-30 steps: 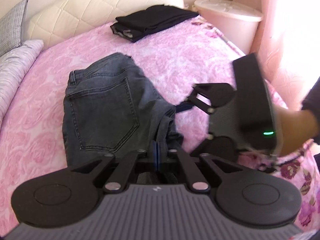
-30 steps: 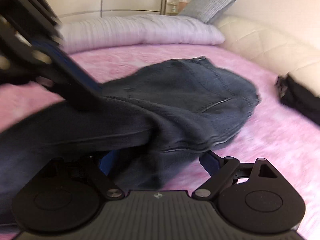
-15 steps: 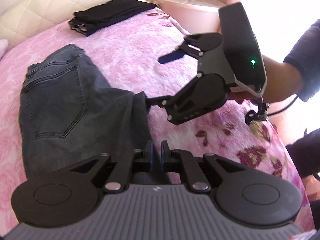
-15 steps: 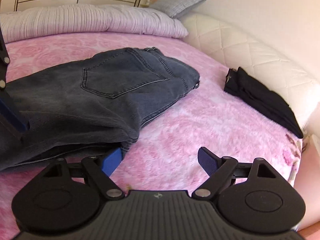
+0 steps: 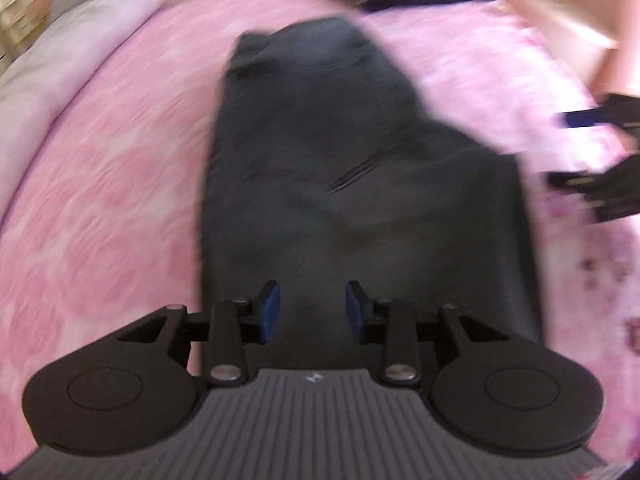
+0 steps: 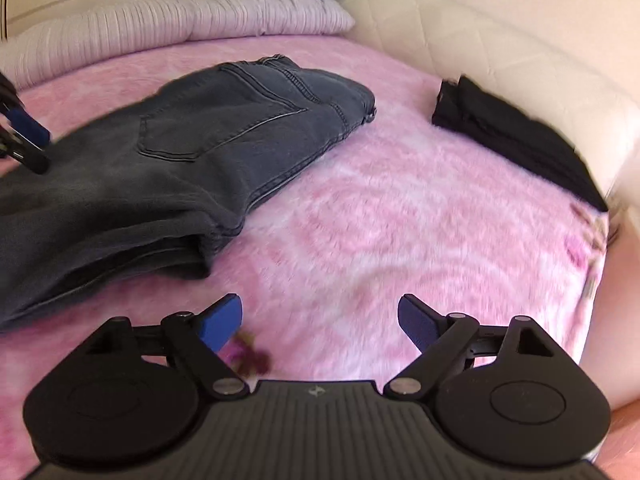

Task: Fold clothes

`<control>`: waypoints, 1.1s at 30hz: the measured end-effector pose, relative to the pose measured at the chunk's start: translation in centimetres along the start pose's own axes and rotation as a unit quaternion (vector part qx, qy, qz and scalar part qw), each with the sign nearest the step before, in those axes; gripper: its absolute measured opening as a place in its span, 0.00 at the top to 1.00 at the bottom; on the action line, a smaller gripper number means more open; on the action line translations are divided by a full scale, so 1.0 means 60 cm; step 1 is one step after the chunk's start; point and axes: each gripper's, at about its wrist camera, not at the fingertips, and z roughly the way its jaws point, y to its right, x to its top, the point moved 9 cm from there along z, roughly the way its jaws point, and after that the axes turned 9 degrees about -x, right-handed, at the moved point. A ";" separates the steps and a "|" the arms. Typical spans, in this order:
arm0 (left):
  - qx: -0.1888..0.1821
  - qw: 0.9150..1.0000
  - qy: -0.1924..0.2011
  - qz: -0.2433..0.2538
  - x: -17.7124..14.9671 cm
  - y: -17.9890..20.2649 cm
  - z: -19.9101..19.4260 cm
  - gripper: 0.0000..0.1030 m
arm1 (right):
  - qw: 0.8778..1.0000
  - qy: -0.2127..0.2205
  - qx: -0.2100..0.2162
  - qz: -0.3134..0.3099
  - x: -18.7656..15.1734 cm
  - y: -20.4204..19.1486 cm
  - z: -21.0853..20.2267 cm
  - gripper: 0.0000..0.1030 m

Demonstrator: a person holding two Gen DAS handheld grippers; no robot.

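Dark grey jeans lie folded on the pink bedspread; the back pocket faces up in the right wrist view. My left gripper hovers over the near end of the jeans. Its jaws are opening, and the blue pads stand apart without pressing the cloth below. In the right wrist view the left gripper shows at the left edge, above the jeans. My right gripper is open over bare bedspread, to the right of the jeans, with nothing between its pads. It also appears, blurred, at the right edge.
A folded black garment lies near the cream quilted headboard. Long striped pillows line the far side of the bed. The bed's edge falls away at the right.
The left gripper has let go of the jeans fold and its pads have parted. The right gripper, open, has drawn away to the right. The jeans now lie flat.
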 end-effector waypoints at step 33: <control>0.021 0.994 0.008 -0.104 -0.021 -0.138 0.055 1.00 | 0.961 -0.008 0.208 -0.183 0.152 -0.178 0.093 0.37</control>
